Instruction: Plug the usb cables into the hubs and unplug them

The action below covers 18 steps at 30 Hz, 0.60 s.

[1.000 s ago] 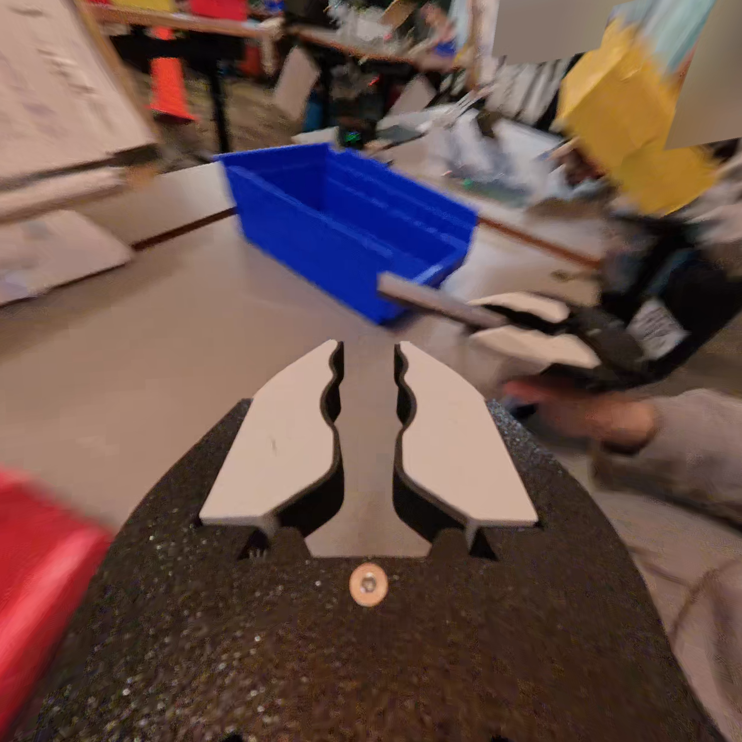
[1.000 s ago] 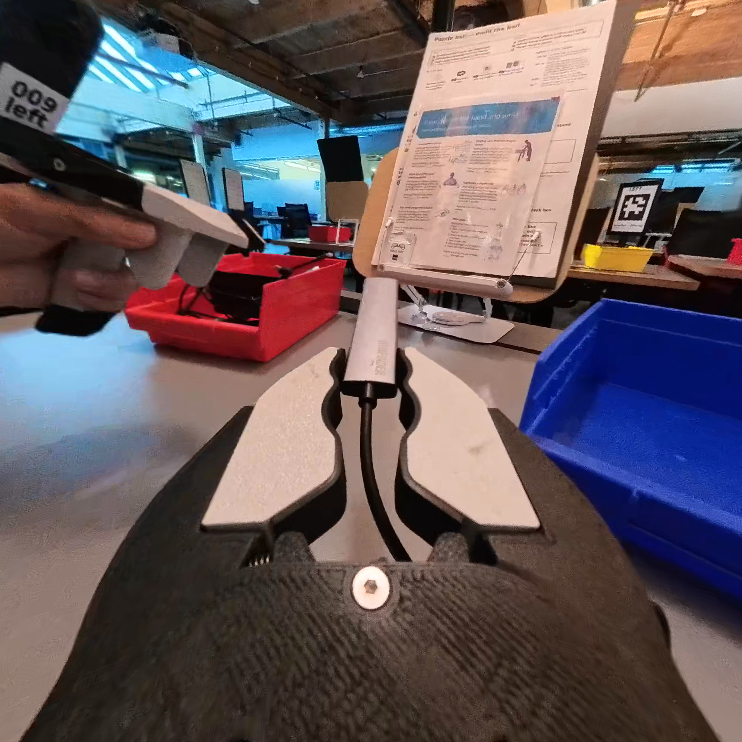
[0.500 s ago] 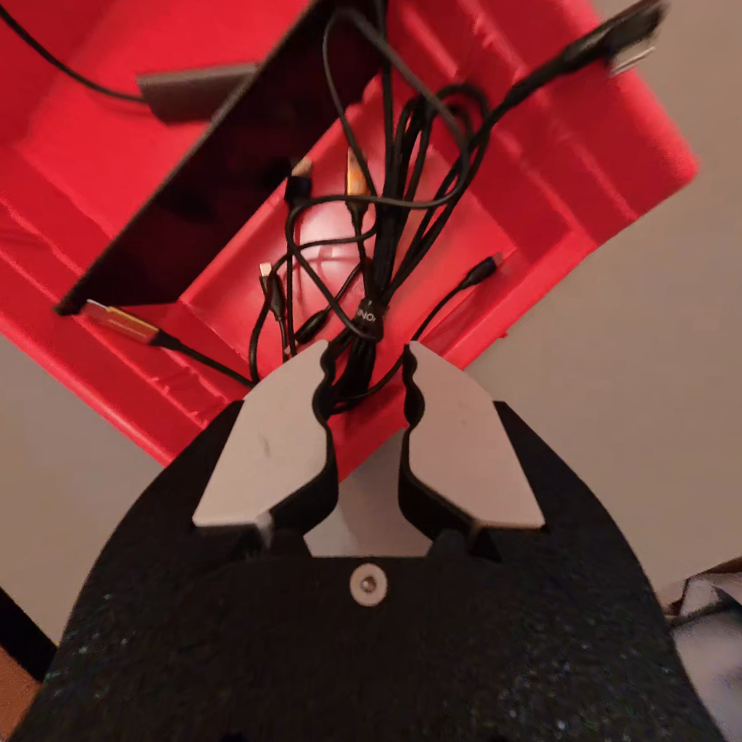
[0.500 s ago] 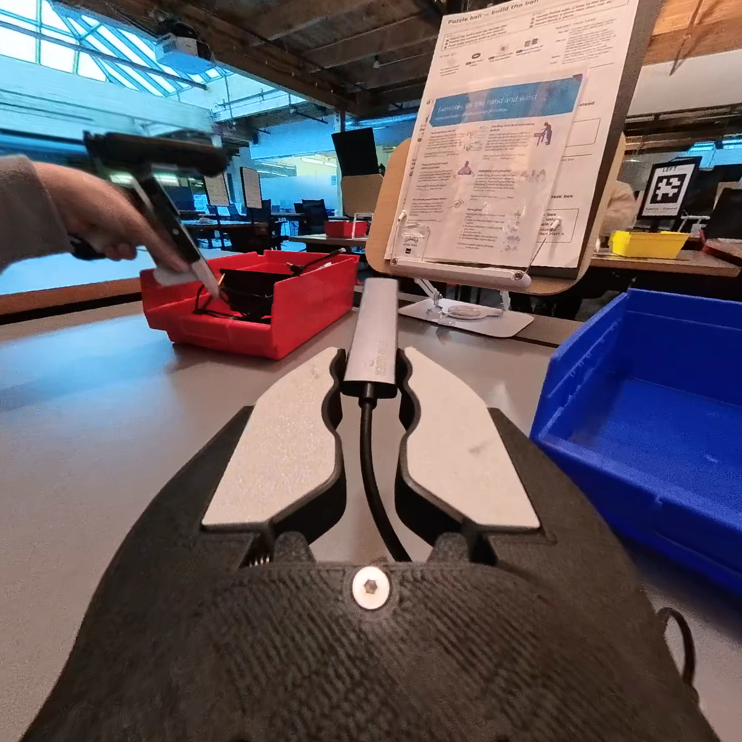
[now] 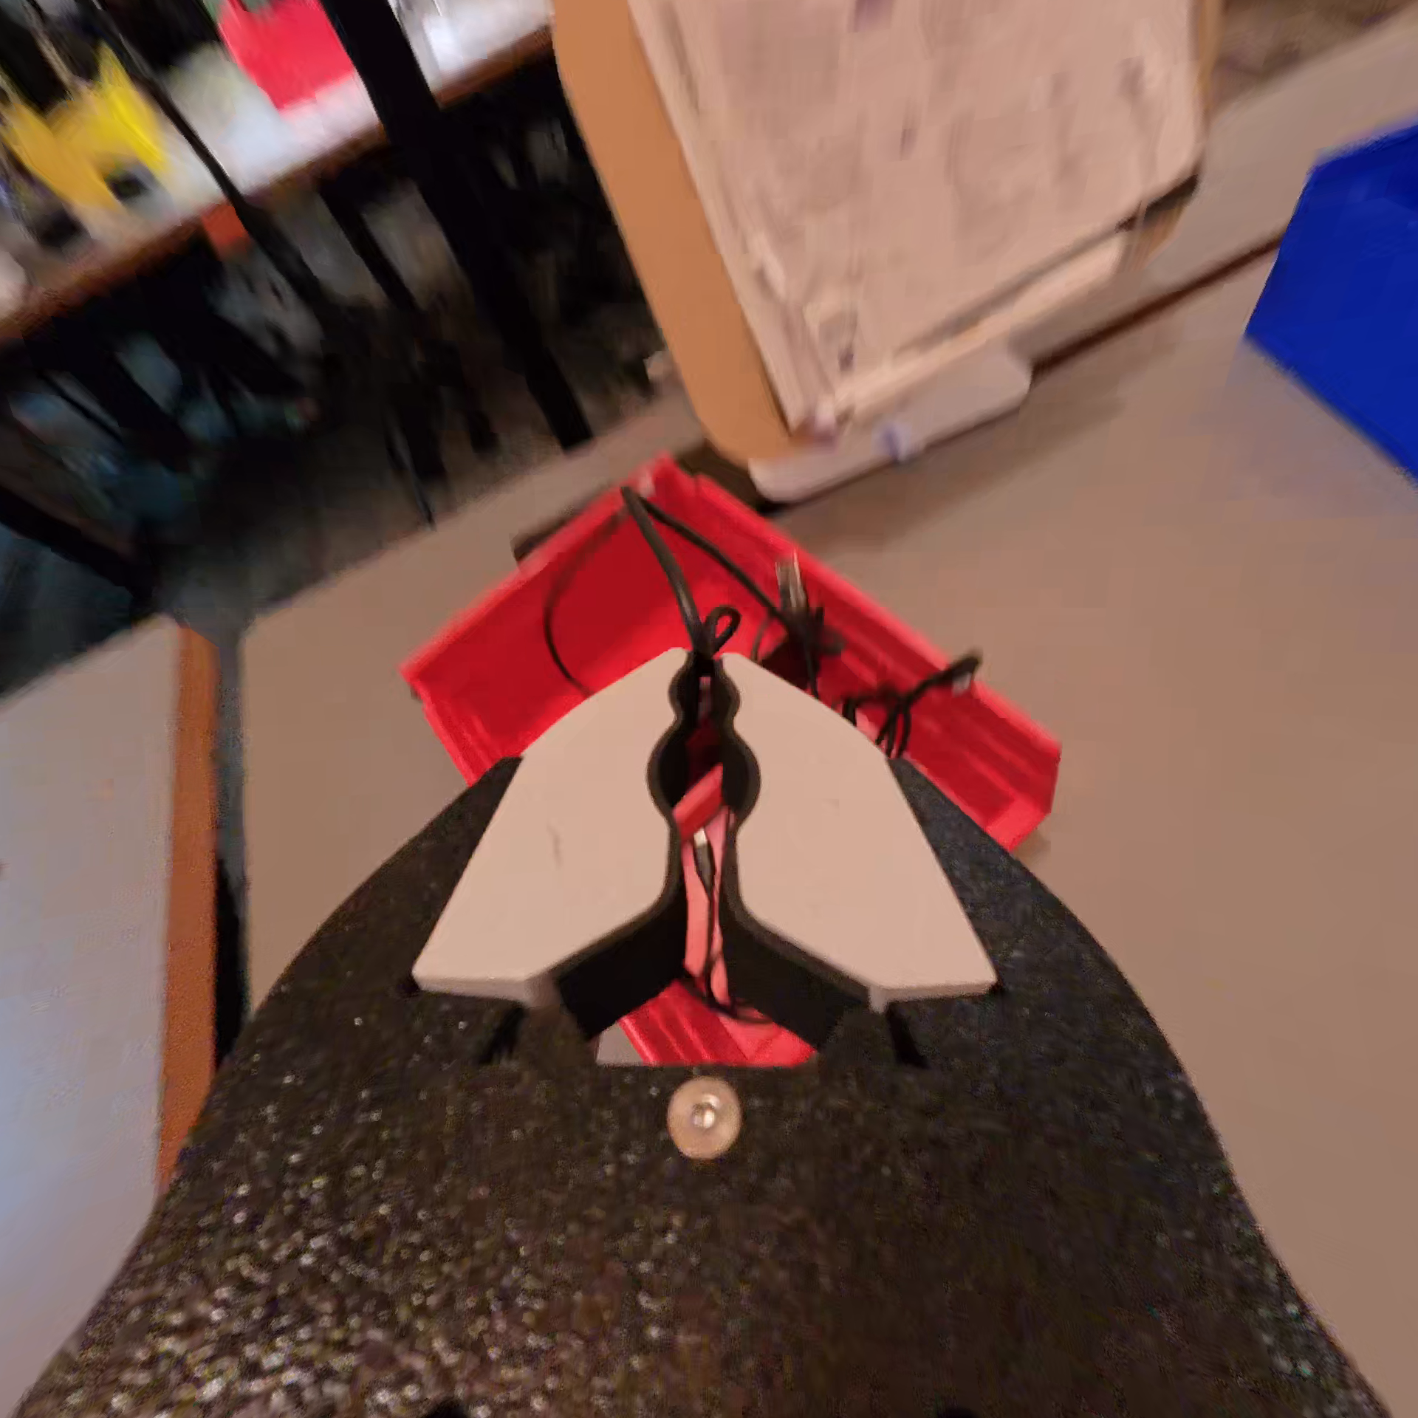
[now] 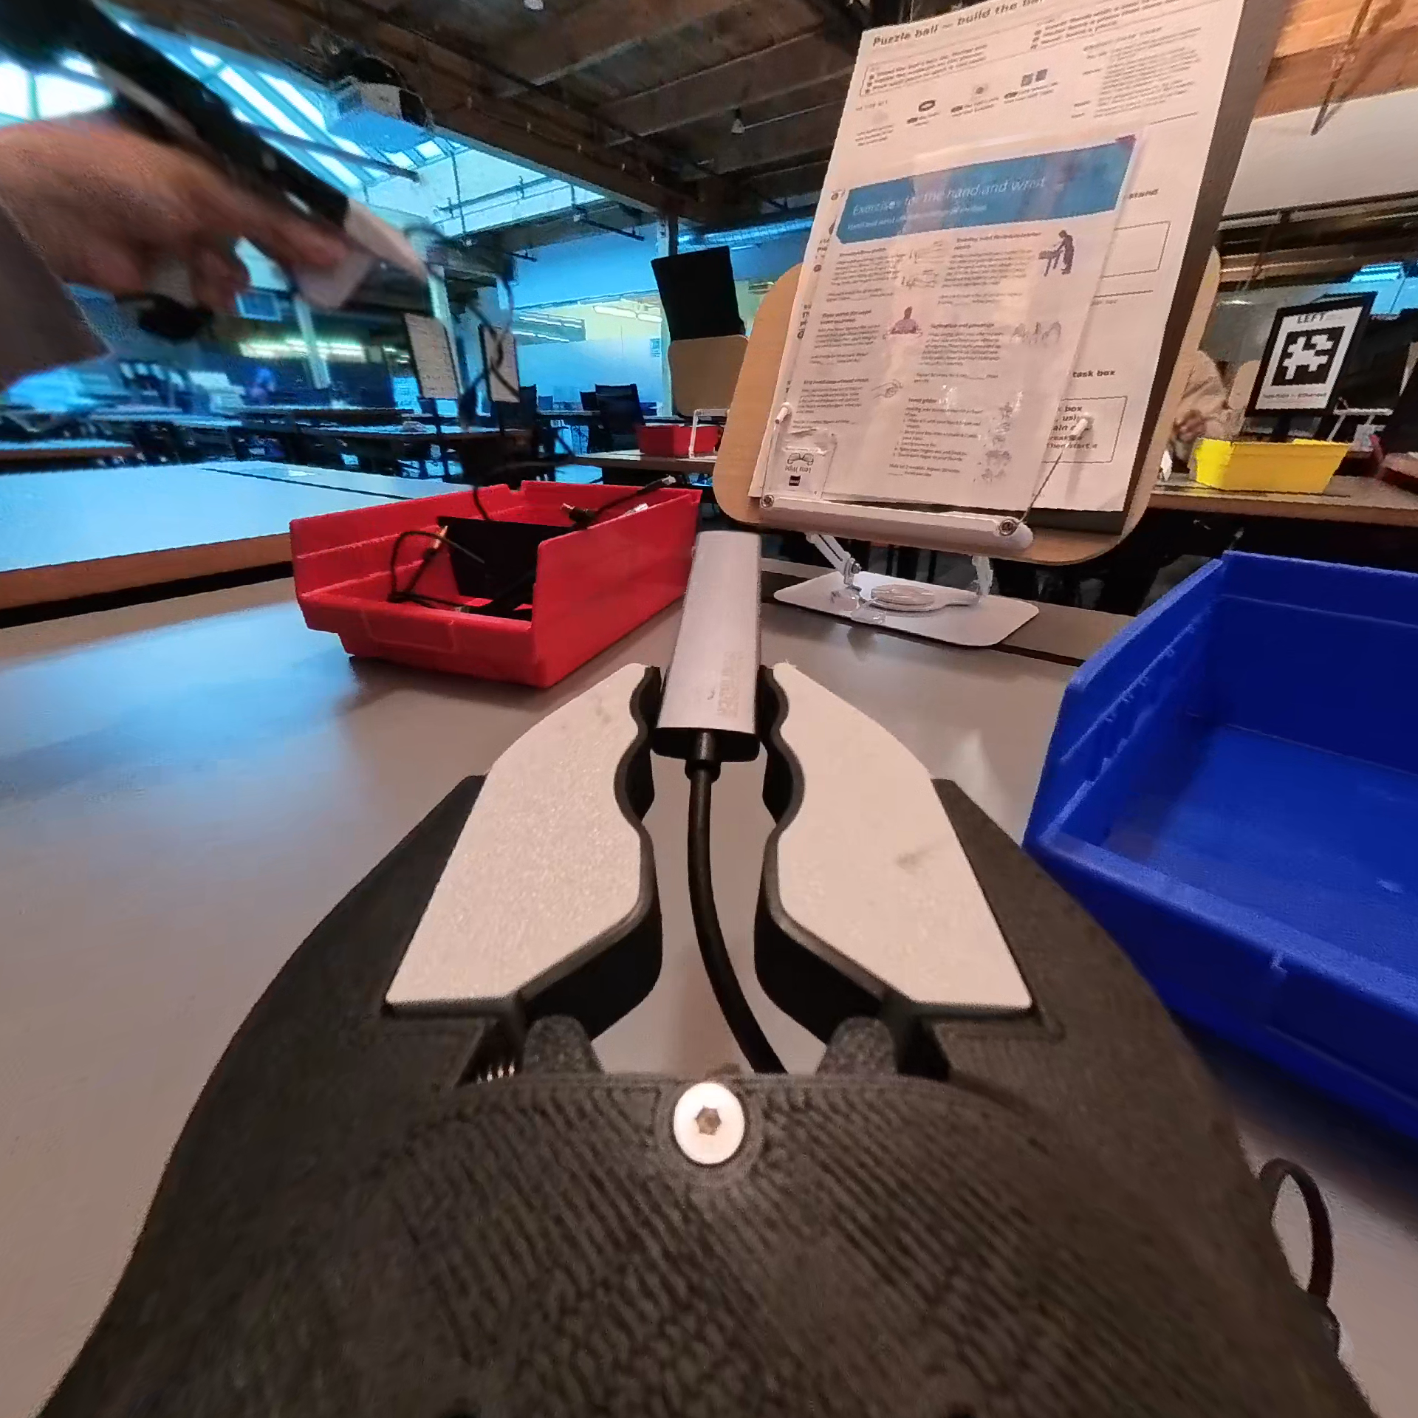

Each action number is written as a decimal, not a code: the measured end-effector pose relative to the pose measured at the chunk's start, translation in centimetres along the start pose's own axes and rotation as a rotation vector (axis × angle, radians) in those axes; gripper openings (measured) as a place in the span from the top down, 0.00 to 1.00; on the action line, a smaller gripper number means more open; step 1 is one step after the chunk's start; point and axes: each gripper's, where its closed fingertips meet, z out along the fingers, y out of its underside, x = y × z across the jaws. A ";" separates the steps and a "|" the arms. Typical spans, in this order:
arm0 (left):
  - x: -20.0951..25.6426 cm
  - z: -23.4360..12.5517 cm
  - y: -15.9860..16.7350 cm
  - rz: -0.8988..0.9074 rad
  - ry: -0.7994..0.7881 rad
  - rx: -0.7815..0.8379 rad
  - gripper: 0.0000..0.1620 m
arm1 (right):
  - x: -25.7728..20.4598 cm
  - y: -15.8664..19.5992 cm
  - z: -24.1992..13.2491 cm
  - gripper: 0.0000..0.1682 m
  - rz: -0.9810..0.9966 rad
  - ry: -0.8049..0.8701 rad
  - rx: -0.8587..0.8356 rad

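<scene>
My right gripper (image 6: 710,675) is shut on a grey USB hub (image 6: 717,637) that points forward above the table, its black lead trailing back between the fingers. My left gripper (image 5: 704,664) is shut on a thin black USB cable (image 5: 675,583) and holds it above the red bin (image 5: 537,667), where several more black cables lie tangled. In the right wrist view the left gripper (image 6: 345,253) shows blurred at the upper left, held by a hand, with the cable (image 6: 491,361) hanging from it down toward the red bin (image 6: 460,621).
A blue bin (image 6: 1258,813) stands on the right of the grey table, also seen at the right edge of the left wrist view (image 5: 1350,299). A document stand with printed sheets (image 6: 990,307) stands behind the bins. More tables and a yellow bin (image 6: 1266,464) are in the background.
My left gripper has closed on a black cable in the red bin and risen with it. My right gripper has kept the hub nearly still.
</scene>
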 end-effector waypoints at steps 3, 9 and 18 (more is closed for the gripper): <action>0.7 -4.8 -6.5 0.024 -0.001 0.204 0.99 | 0.1 0.0 0.0 0.85 0.007 0.000 0.002; 5.5 -14.1 -16.8 0.063 0.124 0.574 0.99 | 0.4 -0.2 -0.2 0.85 0.037 0.005 0.015; 6.7 -22.5 -26.0 0.022 0.180 0.898 0.99 | 1.2 -0.5 -0.5 0.85 0.117 -0.007 0.045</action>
